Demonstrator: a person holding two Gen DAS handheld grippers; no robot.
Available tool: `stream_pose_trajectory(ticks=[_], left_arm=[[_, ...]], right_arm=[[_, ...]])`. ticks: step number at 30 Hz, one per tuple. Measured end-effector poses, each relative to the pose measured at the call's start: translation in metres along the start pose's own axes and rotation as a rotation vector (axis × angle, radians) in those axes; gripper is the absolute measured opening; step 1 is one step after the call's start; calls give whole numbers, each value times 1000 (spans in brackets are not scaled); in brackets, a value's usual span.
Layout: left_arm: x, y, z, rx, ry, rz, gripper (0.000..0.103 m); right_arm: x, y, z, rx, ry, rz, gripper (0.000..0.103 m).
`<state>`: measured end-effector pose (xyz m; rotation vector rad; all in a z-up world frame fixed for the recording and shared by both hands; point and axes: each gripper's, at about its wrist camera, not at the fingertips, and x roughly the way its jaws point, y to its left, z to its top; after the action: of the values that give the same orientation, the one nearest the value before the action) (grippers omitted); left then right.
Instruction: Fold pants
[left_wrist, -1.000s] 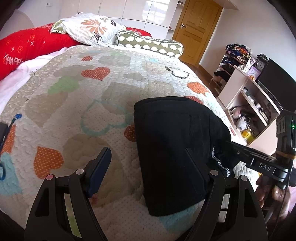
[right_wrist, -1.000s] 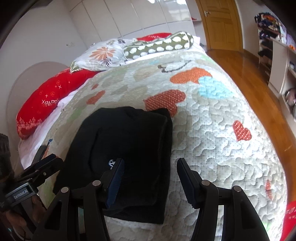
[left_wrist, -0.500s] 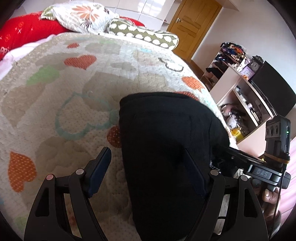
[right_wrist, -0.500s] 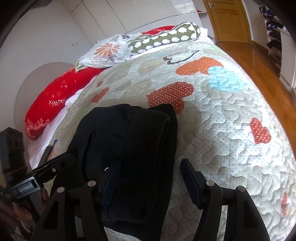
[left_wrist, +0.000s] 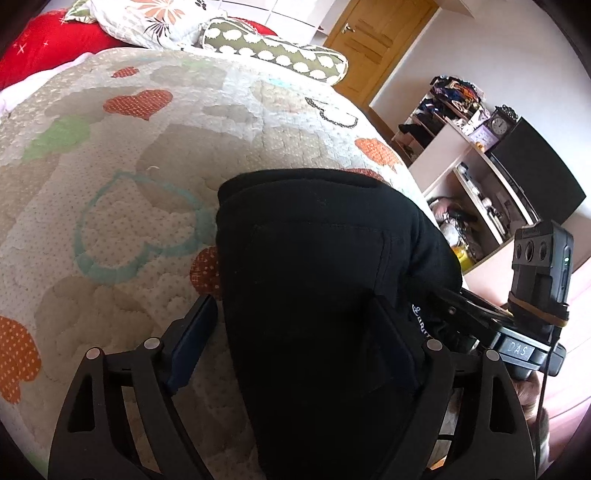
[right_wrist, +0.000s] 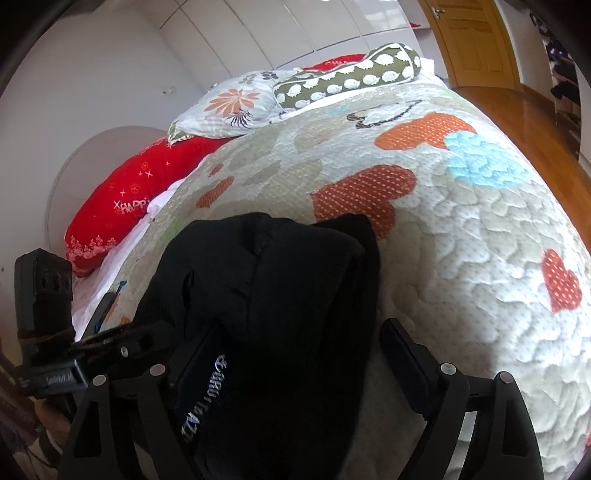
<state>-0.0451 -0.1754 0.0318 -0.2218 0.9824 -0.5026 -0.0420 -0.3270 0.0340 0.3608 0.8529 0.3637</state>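
The black pants (left_wrist: 317, 280) lie folded in a compact bundle on the heart-patterned quilt (left_wrist: 122, 177) near the foot of the bed. My left gripper (left_wrist: 295, 343) is open, its fingers straddling the near end of the bundle. My right gripper (right_wrist: 299, 362) is open too, its fingers on either side of the other near corner of the pants (right_wrist: 280, 295), where white lettering shows. Each gripper appears at the edge of the other's view. Neither is closed on the cloth.
Pillows lie at the head of the bed: a red one (right_wrist: 122, 206), a floral one (right_wrist: 229, 103) and a green spotted bolster (right_wrist: 347, 77). A shelf unit (left_wrist: 476, 192) stands past the bed's right edge. A wooden door (left_wrist: 376, 40) is beyond.
Both grippers moved forward and down over the folded pants, so the bundle now sits between each pair of open fingers. The pants have bunched up slightly.
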Motion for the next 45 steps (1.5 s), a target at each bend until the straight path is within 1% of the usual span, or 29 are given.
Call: stream_pose_trajectory(ticks=[2,3,4,5,6,8,10,11,14,17,21,24,28,31,34,36,37,38,40,43,45], left_arm=[[1,-4,-3,24,-6,20,83],[1,-6,-4,37,-9,25,79],[0,-9,-5,55,-11,15,69],[-1,-11,-5,57,-18,16,64],[-3,-12,-5,59,-21,19,61],[-11,-14,-3,63,-36,15,46],[-19,-14,0,63,-43,12,40],[-25,-13,3,63,-48,11,38],[-44,-9,11,75,-95,35,38],[-64,3,23,67,-130,53,38],[-84,21,38,76,-173,103,38],[-92,37,49,81,-191,146,38],[-90,65,58,63,-189,188,38],[-76,88,58,40,-164,208,38],[-54,111,54,3,-117,215,38],[-44,126,51,-36,-107,204,44],[-45,133,49,-62,-118,184,50],[-46,134,48,-71,-120,185,58],[-52,134,47,-69,-127,236,66],[-60,126,44,-49,-129,283,66],[-66,120,44,-32,-138,314,66]], right_arm=[[0,4,-1,-11,-3,2,61],[-1,7,-3,-22,-11,-3,54],[-3,7,-3,-24,-18,-3,50],[-6,7,-4,-23,-24,-3,45],[-9,9,-3,-23,-27,-2,43],[-16,14,0,-30,-37,5,39],[-23,21,6,-48,-50,16,37],[-26,27,8,-59,-55,20,37],[-29,45,19,-91,-73,41,36],[-24,63,31,-120,-84,64,36],[-10,89,52,-157,-88,103,36],[9,107,66,-178,-78,128,36],[39,118,76,-173,-49,156,36],[69,124,78,-176,-6,152,36],[98,117,76,-147,50,144,36],[117,112,72,-154,83,73,37],[123,109,70,-154,104,54,37],[122,107,70,-151,103,61,37],[113,106,70,-155,93,62,38],[97,108,71,-187,81,24,38],[81,114,72,-221,38,-12,38]])
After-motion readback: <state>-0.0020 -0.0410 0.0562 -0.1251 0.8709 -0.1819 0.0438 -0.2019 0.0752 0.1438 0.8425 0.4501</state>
